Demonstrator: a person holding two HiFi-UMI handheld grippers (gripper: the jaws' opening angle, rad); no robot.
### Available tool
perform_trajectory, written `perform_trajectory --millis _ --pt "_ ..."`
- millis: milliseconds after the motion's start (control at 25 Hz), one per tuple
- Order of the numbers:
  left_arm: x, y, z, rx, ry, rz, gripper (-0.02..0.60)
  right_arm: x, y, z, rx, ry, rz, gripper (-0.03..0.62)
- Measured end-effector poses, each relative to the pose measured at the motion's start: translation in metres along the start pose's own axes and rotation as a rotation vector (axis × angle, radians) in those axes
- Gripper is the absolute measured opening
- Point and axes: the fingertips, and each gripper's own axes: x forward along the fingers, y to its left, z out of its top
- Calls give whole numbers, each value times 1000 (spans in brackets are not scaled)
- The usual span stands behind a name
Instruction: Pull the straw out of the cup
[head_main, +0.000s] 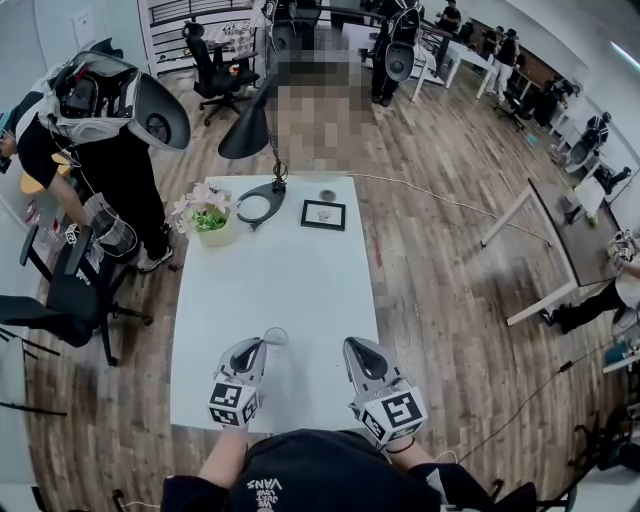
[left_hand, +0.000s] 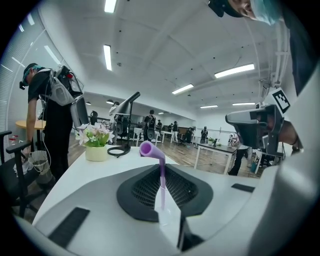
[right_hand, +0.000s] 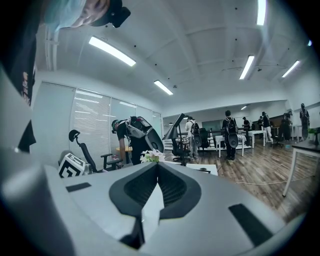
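Your left hand-held gripper (left_hand: 161, 169) is closed on the purple straw (left_hand: 148, 149). Its pads pinch the stem just below the bent top, and the straw stands upright in a clear cup (left_hand: 165, 207) that shows in the gap between the jaws.

The head view barely gives you any of this. There the cup (head_main: 275, 337) is only a pale ring on the white counter (head_main: 290, 260), right at the tip of the left hand-held gripper (head_main: 255, 346), and I can't pick out the straw at all.

Your right hand-held gripper (right_hand: 157, 167) has its jaws together with nothing between them (only bare counter shows behind). From above, it (head_main: 356, 347) sits near the left one, on the same near edge.

Counted: one straw, one cup and two grippers. At the far end of the counter there is one flower pot (head_main: 207, 215), one black desk lamp (head_main: 255, 130) and one small picture frame (head_main: 323, 214). The left gripper view also catches the flower pot (left_hand: 96, 144), and a person (head_main: 100, 140) is bending beside the counter.
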Motion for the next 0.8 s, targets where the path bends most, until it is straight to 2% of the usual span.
perform_trajectory --millis 600,800 --pt "-6 -3 12 9 -3 -21 35 3 3 1 7 -10 11 17" --pt "-14 -6 24 59 -14 -22 35 3 6 2 8 -11 13 17"
